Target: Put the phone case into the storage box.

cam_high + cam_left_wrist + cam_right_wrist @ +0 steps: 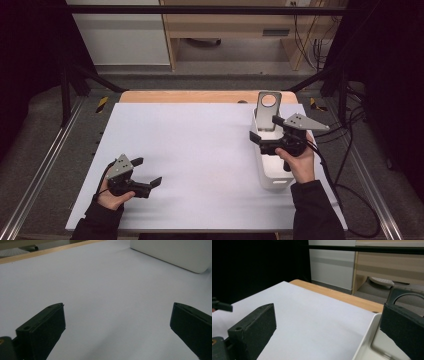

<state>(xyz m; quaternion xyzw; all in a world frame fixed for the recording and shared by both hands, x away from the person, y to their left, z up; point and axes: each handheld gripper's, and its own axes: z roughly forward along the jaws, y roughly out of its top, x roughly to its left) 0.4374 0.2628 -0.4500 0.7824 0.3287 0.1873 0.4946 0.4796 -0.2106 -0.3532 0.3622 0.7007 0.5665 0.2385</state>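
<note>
A grey metal plate with a round hole near its top stands upright in the far end of a white bin at the table's right. My right gripper hovers over the bin just in front of the plate, jaws wide apart and holding nothing. In the right gripper view the plate rises behind the right jaw, above the bin's rim. My left gripper rests low at the front left, open and empty. The left gripper view shows bare mat between the jaws and the bin farther off.
A white mat covers the table, with a strip of wooden tabletop showing along the far edge. Black frame bars stand at both sides. Cables trail off the right edge. A jaw of the left gripper shows far left.
</note>
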